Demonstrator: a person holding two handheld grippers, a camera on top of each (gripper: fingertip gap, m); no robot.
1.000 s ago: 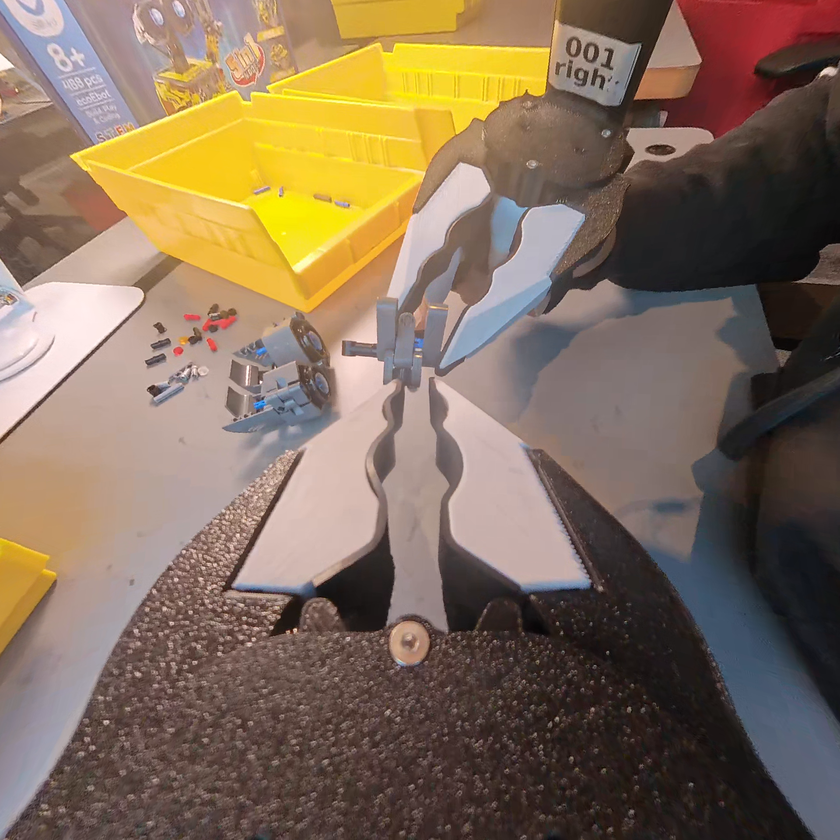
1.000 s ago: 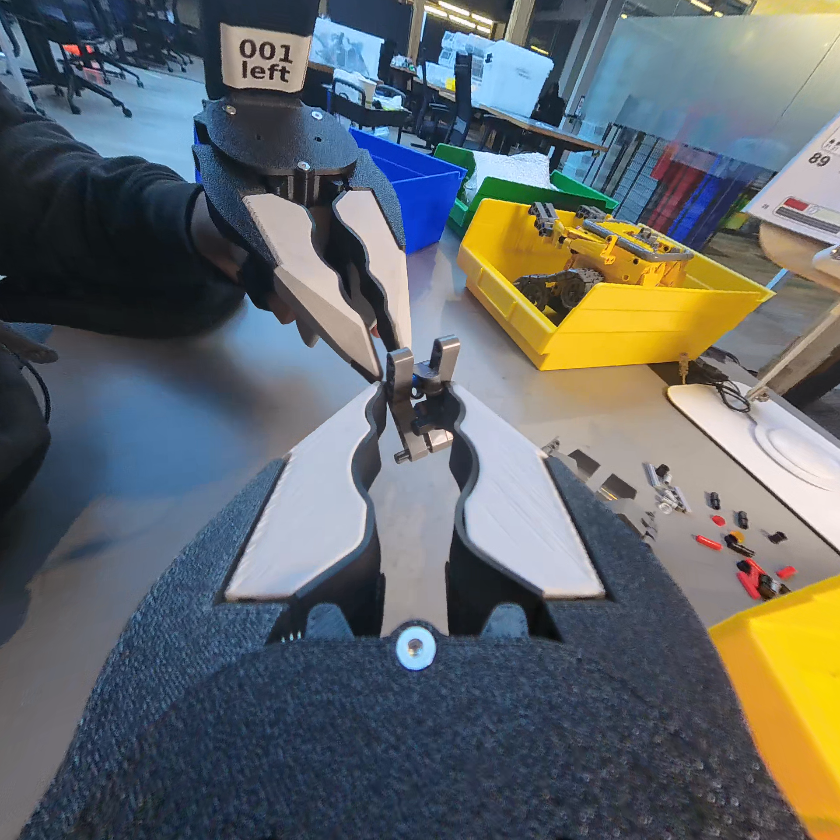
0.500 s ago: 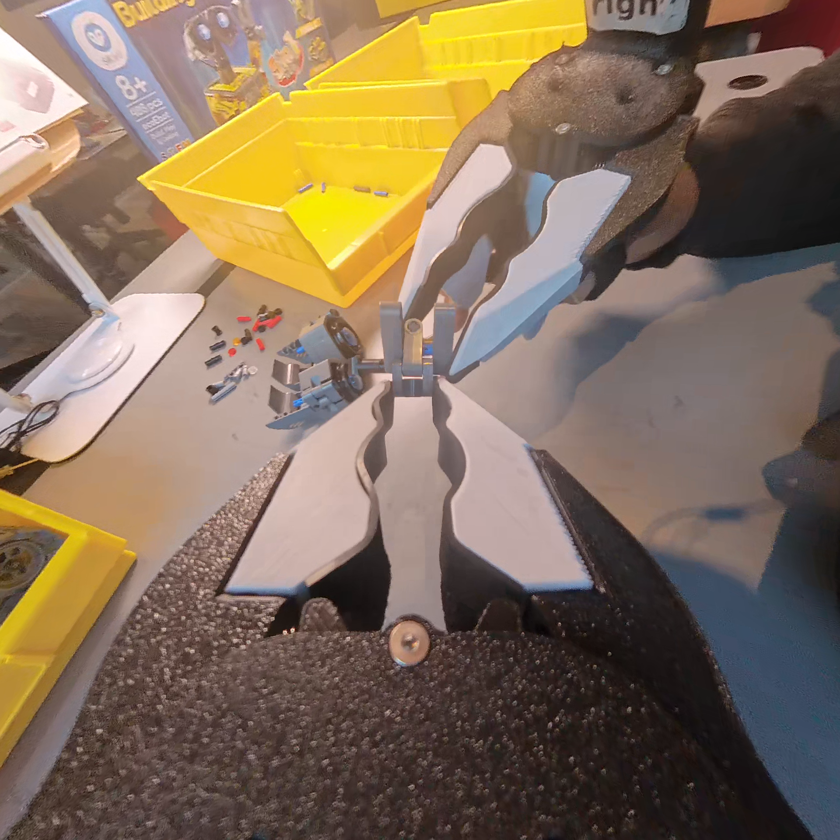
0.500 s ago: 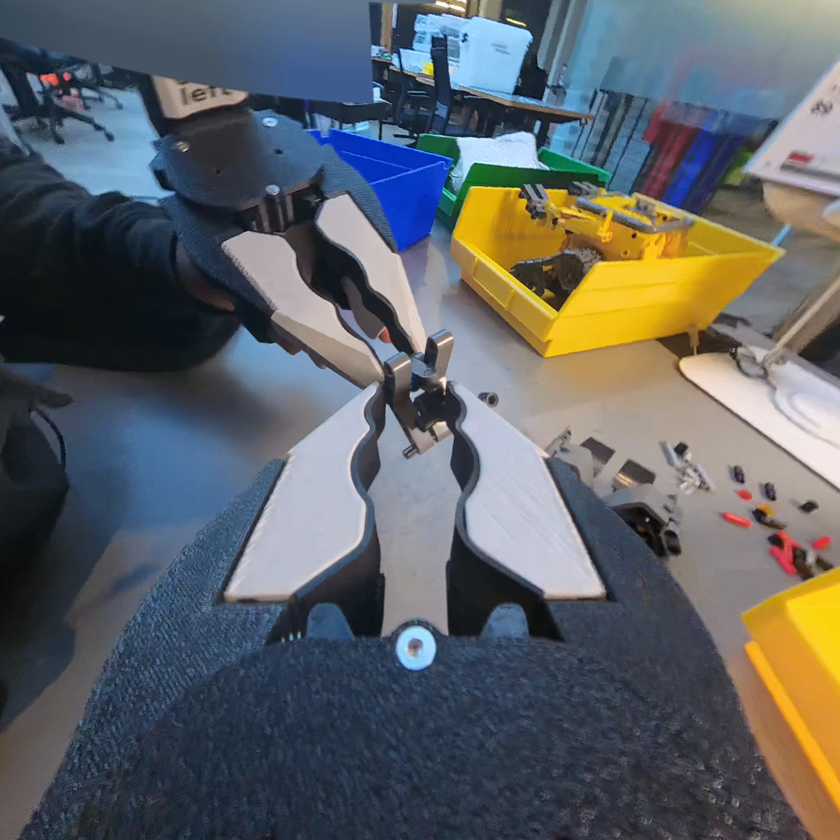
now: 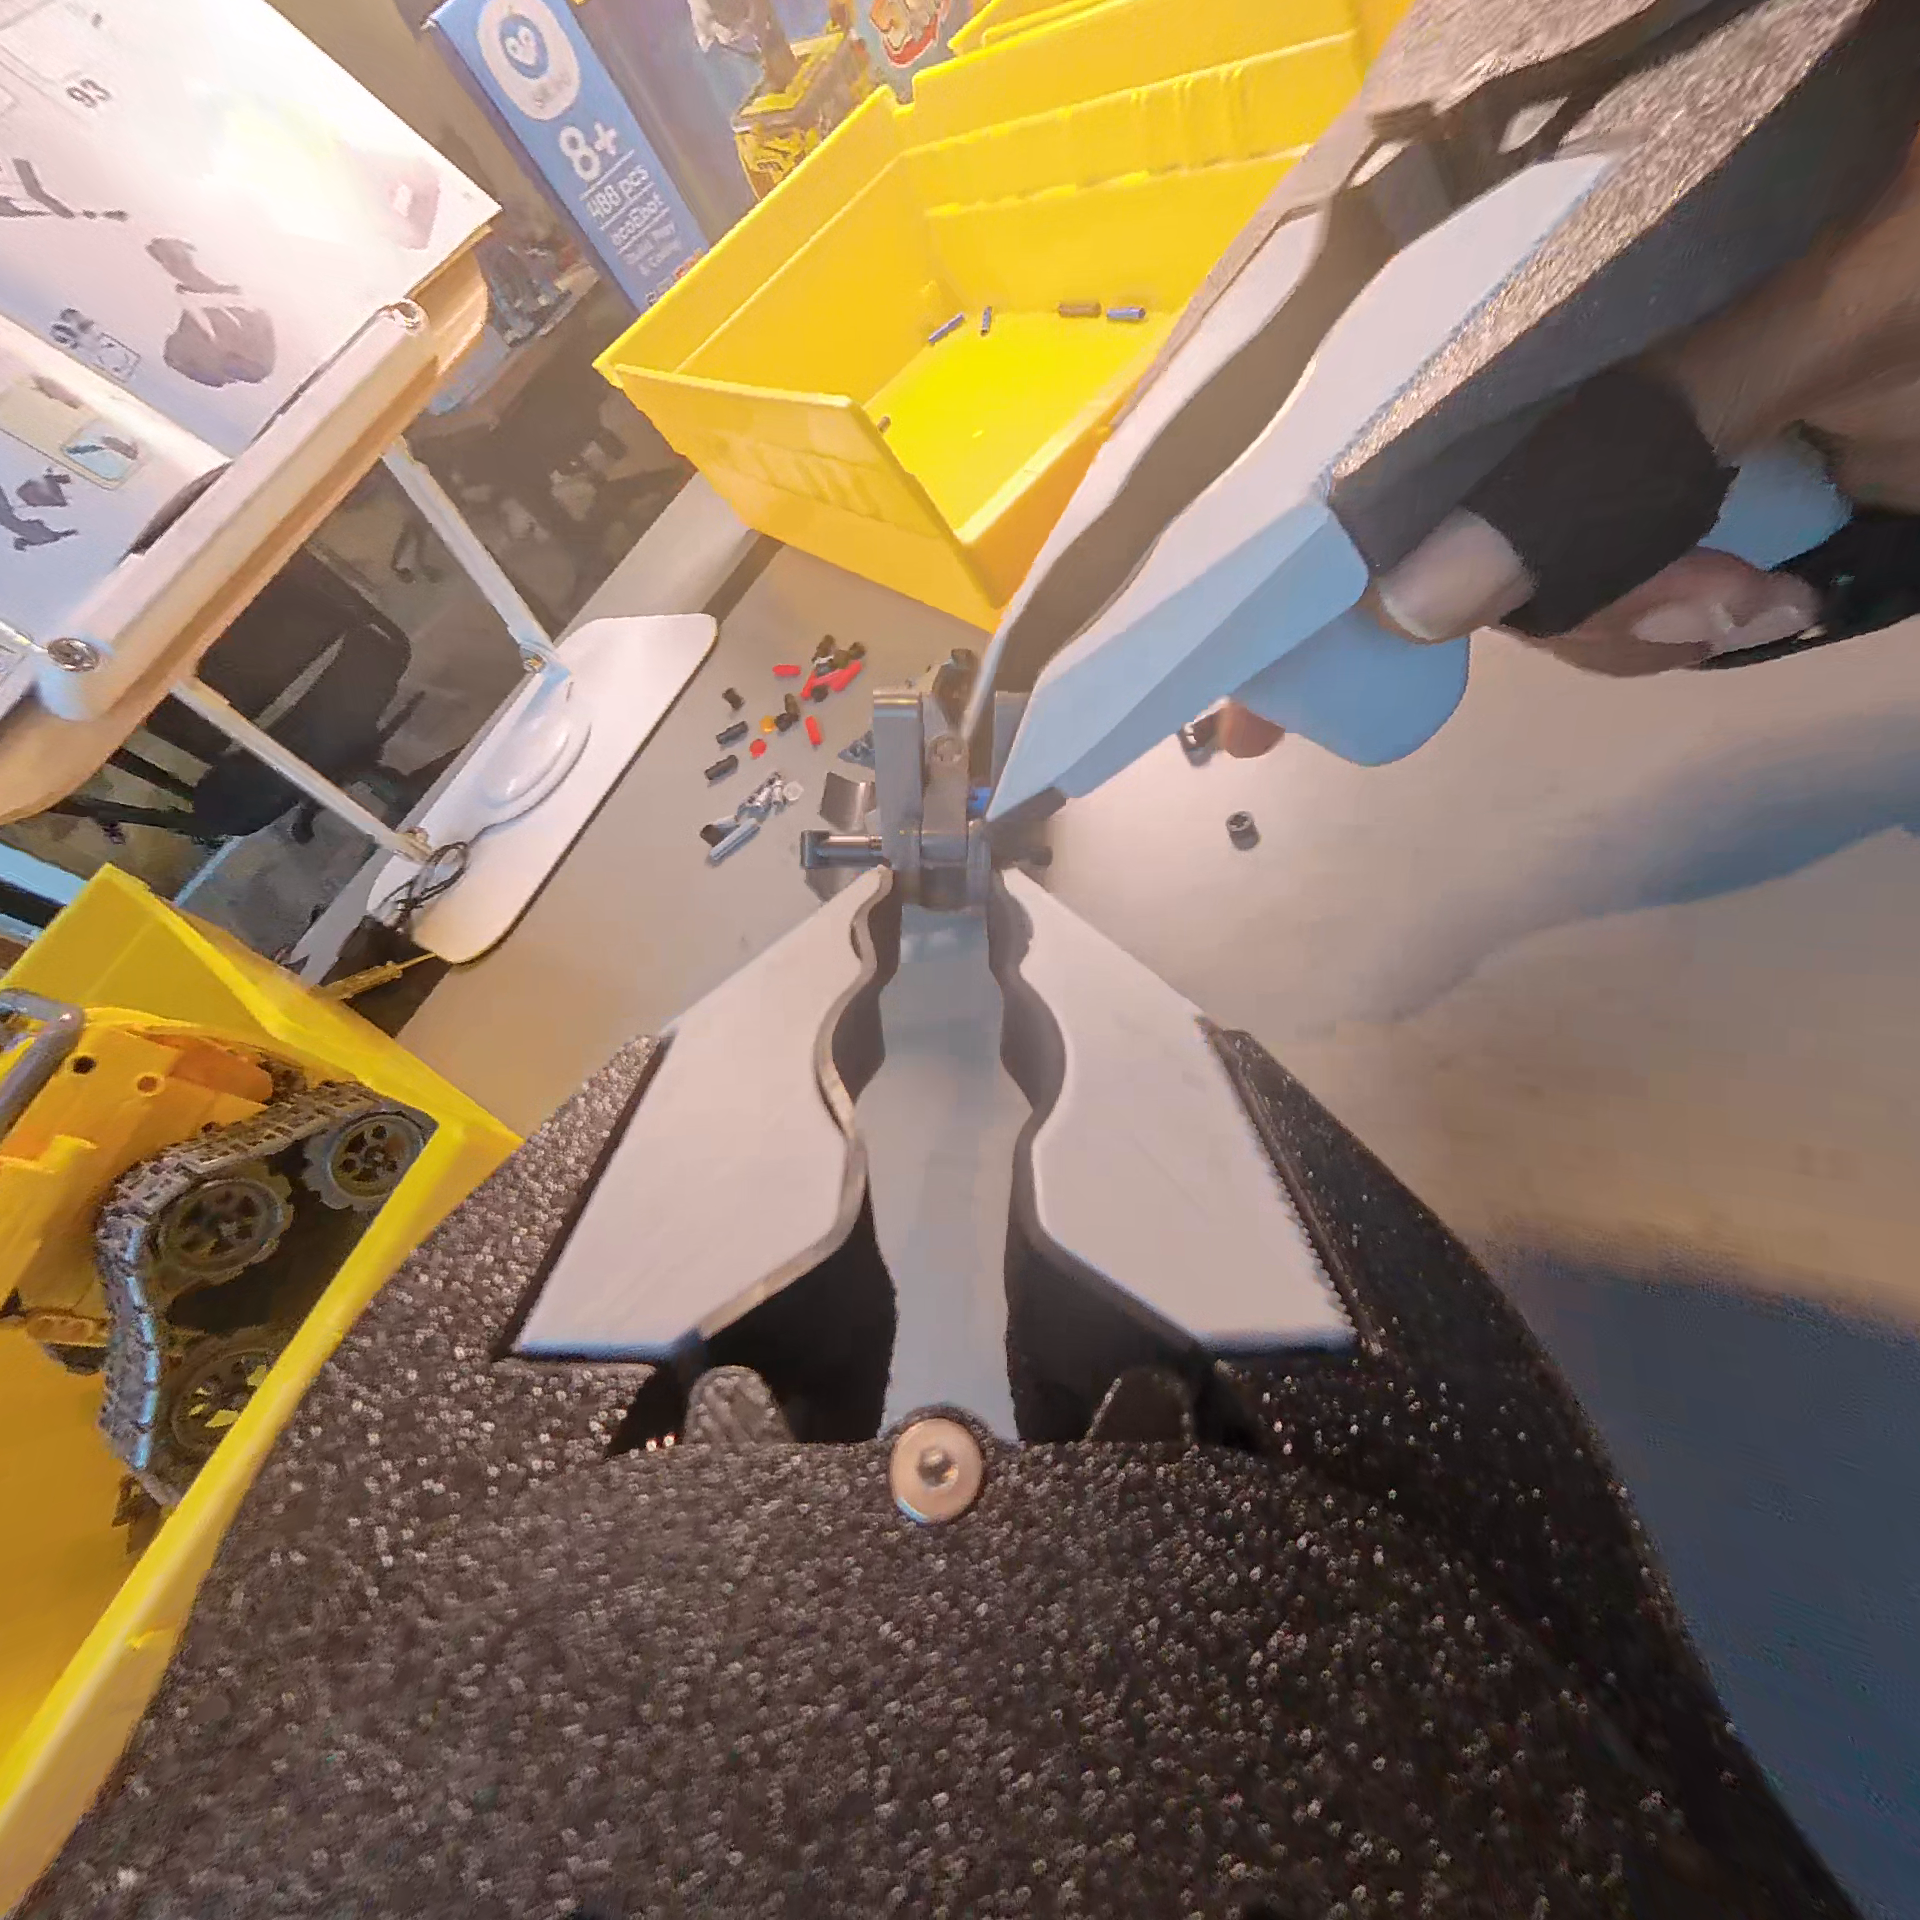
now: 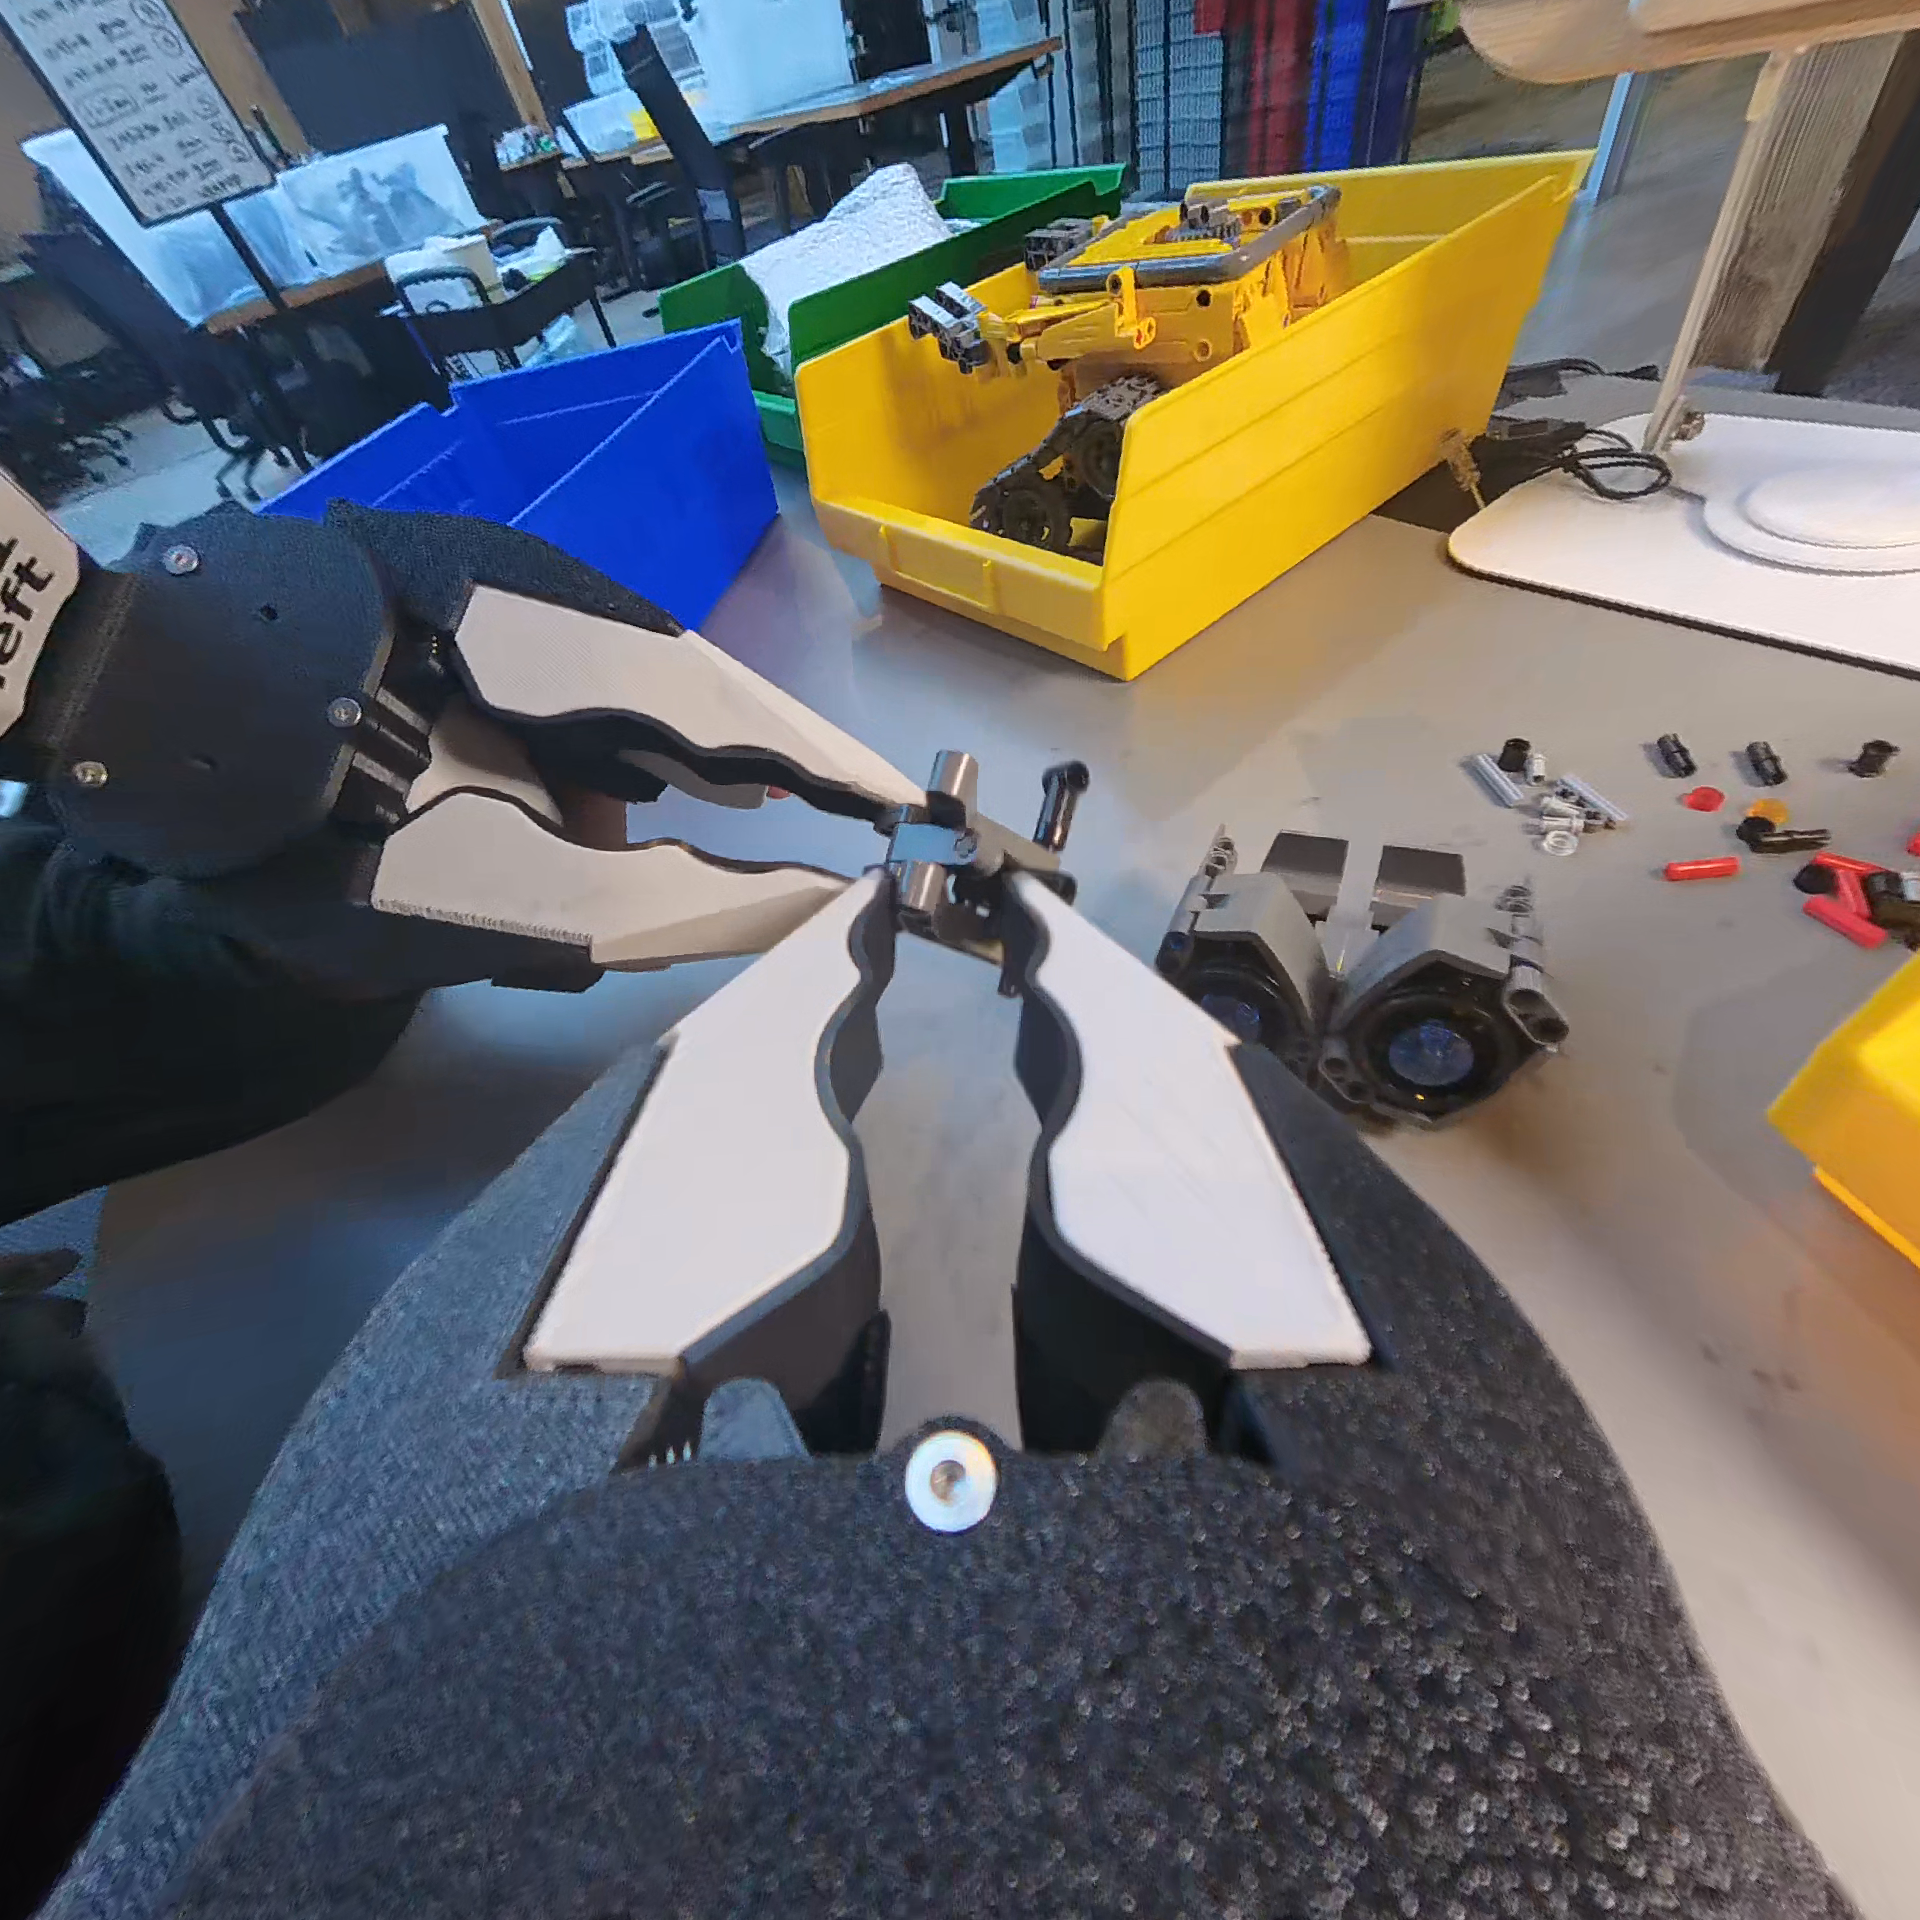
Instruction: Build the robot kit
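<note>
A small grey and black brick assembly [image 5: 923, 774] with a pin sticking out sideways is held above the grey table [image 5: 1455, 1039] by both grippers. My left gripper [image 5: 940, 883] is shut on its lower end. My right gripper [image 5: 987, 816] comes in from the upper right and grips it from the other side. In the right wrist view my right gripper [image 6: 951, 888] is shut on the assembly [image 6: 961, 826], and the left gripper [image 6: 883, 840] reaches in from the left, lying sideways. A gloved hand [image 5: 1600, 540] holds the right gripper.
A grey two-lens module [image 6: 1351, 977] lies on the table just right of the grippers. Small red and black loose pieces [image 6: 1766, 821] lie beyond it. A yellow bin [image 6: 1247, 540] holds a tracked yellow model. A blue bin [image 6: 582, 468], a white lamp base [image 6: 1714, 540] and another yellow bin [image 5: 831, 457] stand around. Less than 4 cm separates the two grippers' tips.
Both grippers stay shut on the assembly while turning it. The left gripper now lies sideways in the right view, and both views have swung toward the tracked model's bin and the lamp.
</note>
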